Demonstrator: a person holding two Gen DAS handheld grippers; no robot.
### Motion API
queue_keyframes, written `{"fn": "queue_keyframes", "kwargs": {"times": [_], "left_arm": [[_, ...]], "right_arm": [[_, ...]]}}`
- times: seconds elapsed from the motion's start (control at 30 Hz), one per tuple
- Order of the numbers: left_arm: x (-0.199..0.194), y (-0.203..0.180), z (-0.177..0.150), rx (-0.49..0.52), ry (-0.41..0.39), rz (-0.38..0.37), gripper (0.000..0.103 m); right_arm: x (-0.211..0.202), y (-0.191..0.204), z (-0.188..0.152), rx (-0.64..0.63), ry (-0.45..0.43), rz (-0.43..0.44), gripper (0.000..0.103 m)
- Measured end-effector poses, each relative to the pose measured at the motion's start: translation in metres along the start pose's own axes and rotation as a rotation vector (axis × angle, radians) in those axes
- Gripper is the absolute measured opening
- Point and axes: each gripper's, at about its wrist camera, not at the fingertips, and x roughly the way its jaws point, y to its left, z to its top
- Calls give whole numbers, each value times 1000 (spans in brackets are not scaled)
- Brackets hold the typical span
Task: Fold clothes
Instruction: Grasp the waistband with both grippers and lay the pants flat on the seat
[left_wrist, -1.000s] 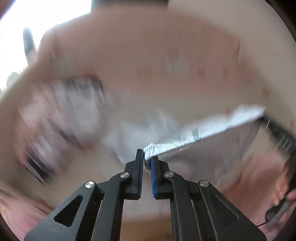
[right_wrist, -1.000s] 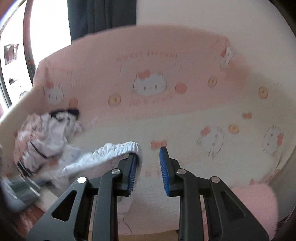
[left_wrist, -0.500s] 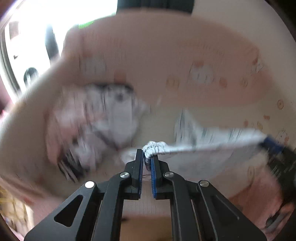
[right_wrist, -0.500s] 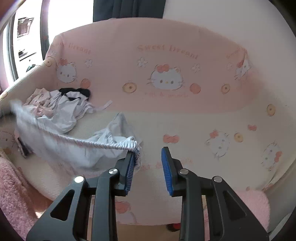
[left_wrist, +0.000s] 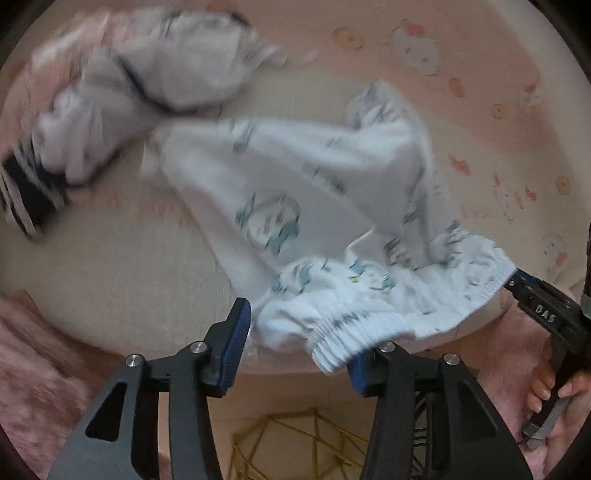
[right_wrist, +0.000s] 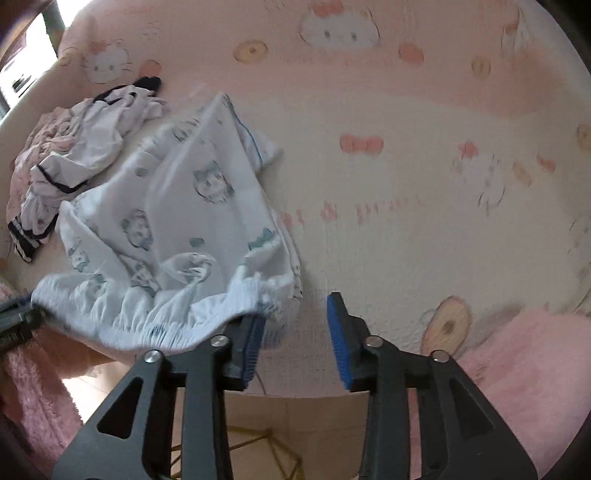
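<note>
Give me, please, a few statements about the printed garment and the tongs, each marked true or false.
1. The left tongs and the right tongs both stand open. True.
2. The printed garment lies folded in a neat square. False: it lies spread and rumpled, with its elastic waistband toward the tongs.
3. A pile of other clothes lies to the left of it. True.
4. The sheet is plain blue. False: it is pink and cream with cartoon cats.

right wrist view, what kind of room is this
Probably a child's bedroom at home: a Hello Kitty bedsheet, a fluffy pink rug beside it, and a heap of unfolded clothes on the bed.
</note>
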Motion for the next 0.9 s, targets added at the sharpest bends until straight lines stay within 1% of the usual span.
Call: {"fn": "queue_keyframes", "kwargs": {"times": [0.07, 0.1, 0.13, 0.17, 0.2, 0.23, 0.27, 0.3, 0.33, 0.4, 0.47, 0.5, 0.53, 0.57, 0.6, 0.67, 0.7, 0.73, 0.77, 0.8, 0.83, 0.9], "left_arm": [[10, 1, -3, 5, 9, 15, 49], [13, -1, -2, 23, 18, 19, 49], [14, -3, -1, 38, 22, 37, 41], [12, -6, -2, 56, 1, 66, 30], [6, -7, -3, 67, -24, 93, 10], [1, -9, -3, 77, -49, 119, 9], [-12, -9, -2, 81, -96, 131, 9], [-25, -10, 0, 82, -132, 126, 9], [-39, -12, 3, 88, -162, 110, 9], [-72, -22, 11, 120, -232, 75, 9], [-121, -46, 21, 204, -356, 59, 9], [-146, -58, 26, 247, -418, 50, 9], [-173, -68, 31, 283, -487, 35, 9], [-194, -67, 35, 305, -531, 14, 9], [-218, -71, 41, 323, -578, -11, 9], [-260, -75, 44, 329, -622, -25, 9], [-267, -76, 48, 335, -615, -20, 9], [-267, -73, 52, 325, -598, -6, 9], [-268, -70, 56, 316, -580, 8, 9], [-256, -68, 61, 317, -549, 11, 9], [-236, -64, 70, 309, -487, 11, 9], [-187, -59, 93, 294, -360, 15, 9]], "right_arm": [[13, -5, -2, 29, 49, 60, 40], [19, -7, -2, 43, 73, 90, 40], [26, -9, -3, 56, 98, 121, 40], [30, -7, -6, 59, 122, 152, 40], [34, -5, -10, 59, 145, 178, 30], [37, -2, -13, 40, 155, 161, 20], [36, -2, -13, 22, 142, 108, 13], [35, -1, -14, 5, 126, 55, 13], [28, -3, -12, -6, 93, 14, 13], [1, -10, -5, 4, -4, -11, 13], [-29, -9, 3, 9, -90, -20, 12], [-49, -6, 9, 5, -148, -25, 10], [-81, 0, 15, -9, -240, -34, 9], [-112, 6, 21, -22, -330, -41, 8], [-137, 7, 25, -24, -397, -36, 7], [-200, 6, 30, -7, -545, 8, 7], [-229, 3, 35, 0, -598, 43, 7], [-251, 2, 37, 9, -627, 74, 7], [-265, -1, 38, 15, -641, 95, 8], [-267, -3, 41, 17, -633, 102, 8], [-267, -5, 44, 18, -622, 105, 8], [-236, -7, 57, 8, -549, 65, 8]]}}
